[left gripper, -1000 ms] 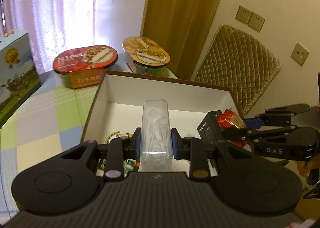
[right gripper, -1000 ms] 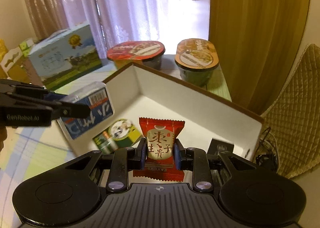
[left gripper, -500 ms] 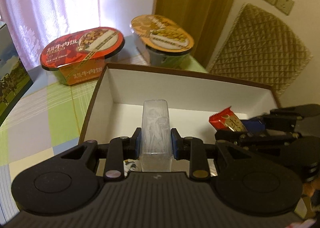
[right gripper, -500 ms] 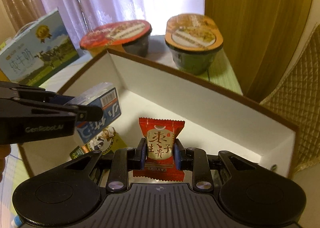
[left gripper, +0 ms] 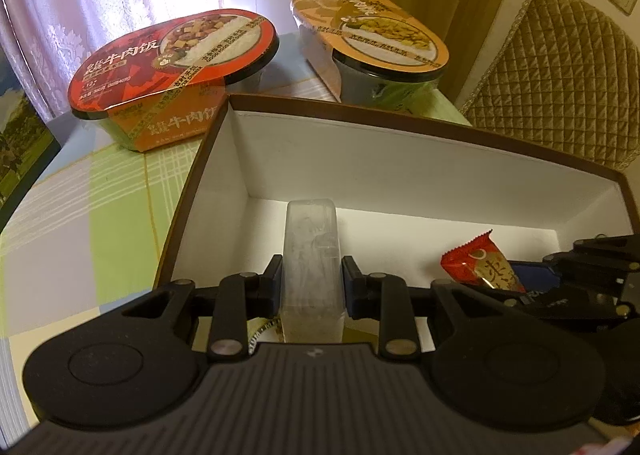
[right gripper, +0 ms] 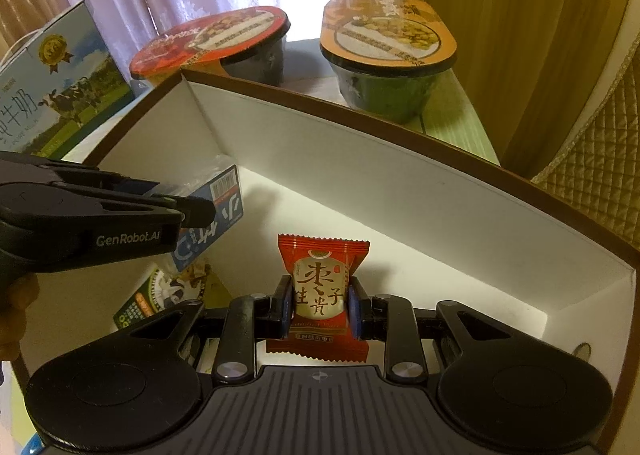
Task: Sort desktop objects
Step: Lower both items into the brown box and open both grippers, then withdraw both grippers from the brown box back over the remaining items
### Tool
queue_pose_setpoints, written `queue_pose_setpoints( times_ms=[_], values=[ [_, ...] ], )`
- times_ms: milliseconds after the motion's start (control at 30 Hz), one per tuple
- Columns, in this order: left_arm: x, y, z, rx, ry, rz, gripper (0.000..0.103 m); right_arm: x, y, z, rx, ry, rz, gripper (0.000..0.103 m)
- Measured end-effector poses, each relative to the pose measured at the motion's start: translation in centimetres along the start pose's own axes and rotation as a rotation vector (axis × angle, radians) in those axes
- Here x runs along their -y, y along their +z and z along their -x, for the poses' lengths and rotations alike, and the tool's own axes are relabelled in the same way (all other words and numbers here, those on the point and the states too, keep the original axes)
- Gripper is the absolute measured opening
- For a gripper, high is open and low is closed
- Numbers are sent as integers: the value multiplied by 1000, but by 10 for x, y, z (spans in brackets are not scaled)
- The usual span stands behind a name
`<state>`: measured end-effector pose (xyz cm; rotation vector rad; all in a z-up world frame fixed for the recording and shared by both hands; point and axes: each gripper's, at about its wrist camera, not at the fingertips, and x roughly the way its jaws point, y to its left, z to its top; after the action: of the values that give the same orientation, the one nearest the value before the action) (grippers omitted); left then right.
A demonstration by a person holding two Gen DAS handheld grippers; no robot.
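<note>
A: Starting at nine o'clock, we see the milk carton (right gripper: 52,95) at the table's far left edge, then the red rice bowl (left gripper: 172,67) at about eleven o'clock beyond the box.

B: Agreed. Our left gripper (left gripper: 311,283) is clenched on the clear plastic case (left gripper: 311,255), which stands upright between the pads, over the white-lined box (left gripper: 400,159). From the other side we see the case's blue label.

A: Below it, at about seven o'clock in the right wrist view, a green and yellow packet (right gripper: 160,295) lies on the box floor.

B: At one o'clock sits the orange bowl (left gripper: 372,39). Then our right gripper (right gripper: 320,305) grips the red candy packet (right gripper: 320,287) by its middle, also inside the box's walls.

A: At three o'clock we see the quilted chair back (left gripper: 560,75).
</note>
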<state>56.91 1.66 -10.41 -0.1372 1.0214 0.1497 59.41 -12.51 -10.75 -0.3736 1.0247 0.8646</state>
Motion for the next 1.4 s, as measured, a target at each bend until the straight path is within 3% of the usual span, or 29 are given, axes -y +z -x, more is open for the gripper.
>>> queue_pose_setpoints(
  times_ms=[333,700,733,800,833,867,1000,1067,1200,1400],
  values=[
    [4,5,-15,-19,16,-36,25,1,5,-8,-7,-2,-3,24],
    [3,4,-5,-6,2,-64,27,-4,5,-10,14,18,-5,25],
    [2,4,-3,-6,-2,-62,27,-4,6,-10,18,27,-8,27],
    [1,3,-1,-7,-8,-62,27,-5,5,-7,44,22,-10,43],
    [1,2,1,-8,-12,-63,28,-6,5,-4,61,11,-4,64],
    [1,1,2,-9,-14,-63,28,-8,4,-1,78,6,9,74],
    [-1,-2,11,-1,-26,-61,31,-12,0,9,91,0,49,75],
    [-2,-4,16,-1,-36,-55,34,-13,-3,15,83,-4,61,83],
    [-1,-10,32,14,-16,-65,57,-15,-12,26,72,-24,79,94],
    [-4,-18,49,19,0,-59,66,-19,-22,43,75,-43,72,101]
  ],
)
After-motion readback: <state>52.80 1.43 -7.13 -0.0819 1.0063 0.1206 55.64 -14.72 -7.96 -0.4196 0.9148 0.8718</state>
